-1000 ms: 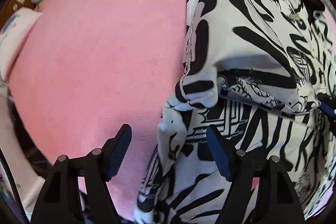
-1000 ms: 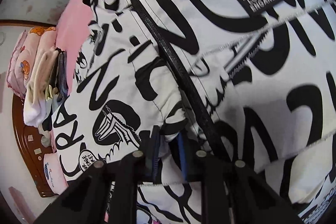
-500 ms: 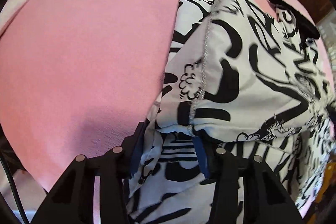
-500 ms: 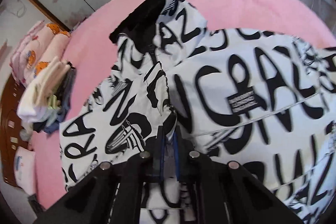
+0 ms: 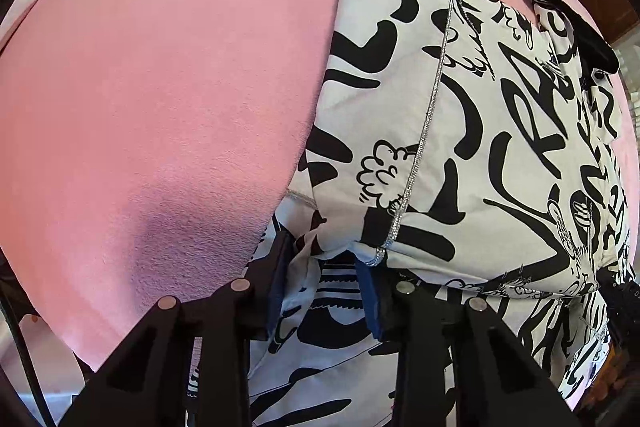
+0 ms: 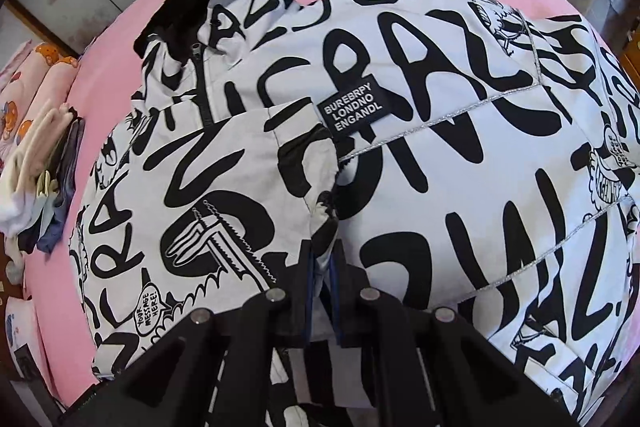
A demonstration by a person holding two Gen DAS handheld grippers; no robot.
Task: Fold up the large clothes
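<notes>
Fingers (image 5: 280,279) of the left gripper (image 5: 324,287) had just been closing around a bunched edge of the one black-and-white printed jacket (image 6: 440,155), while the right gripper (image 6: 322,291) was pinched tight on another fold of it. One jacket was spread on the pink bed (image 5: 160,87), its lower part cut off by both views. One stack of folded clothes (image 6: 44,187) was seen at the bed's edge, its count unclear.
</notes>
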